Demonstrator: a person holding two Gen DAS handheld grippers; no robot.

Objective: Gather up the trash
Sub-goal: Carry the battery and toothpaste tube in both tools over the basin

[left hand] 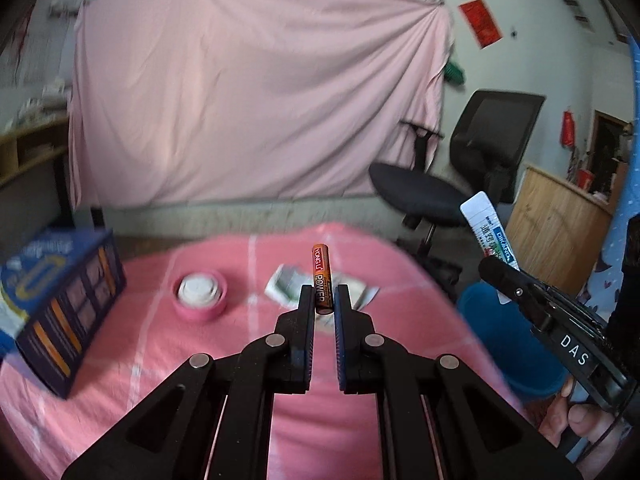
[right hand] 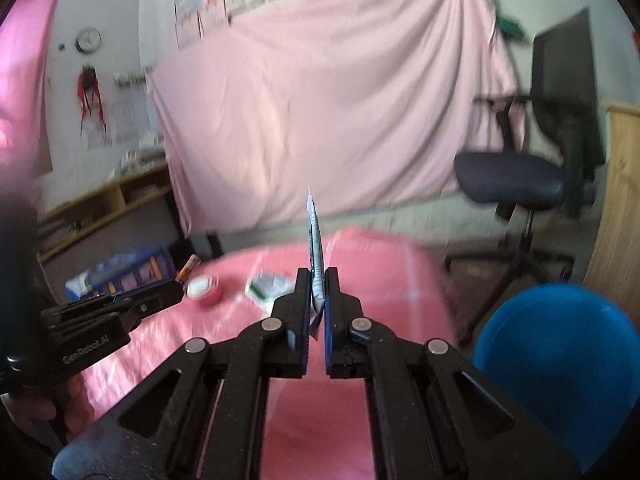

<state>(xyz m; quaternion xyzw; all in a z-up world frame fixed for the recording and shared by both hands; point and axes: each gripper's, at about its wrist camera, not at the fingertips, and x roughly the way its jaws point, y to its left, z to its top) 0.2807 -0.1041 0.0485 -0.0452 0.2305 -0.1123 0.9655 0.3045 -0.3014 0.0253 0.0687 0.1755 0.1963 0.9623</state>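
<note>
My left gripper (left hand: 323,294) is shut on an orange and black battery (left hand: 321,276), held upright above the pink table (left hand: 160,360). My right gripper (right hand: 318,280) is shut on a flat white and blue wrapper (right hand: 314,248), seen edge-on; the wrapper also shows in the left wrist view (left hand: 490,236), above the blue bin (left hand: 512,344). The bin (right hand: 560,356) stands at the table's right side. The left gripper with the battery (right hand: 188,268) shows at the left of the right wrist view.
On the table lie a crumpled white and green packet (left hand: 292,286), a pink tape roll (left hand: 200,296) and a dark blue box (left hand: 64,304). A black office chair (left hand: 460,176) stands behind the bin. A pink sheet (left hand: 256,100) hangs at the back.
</note>
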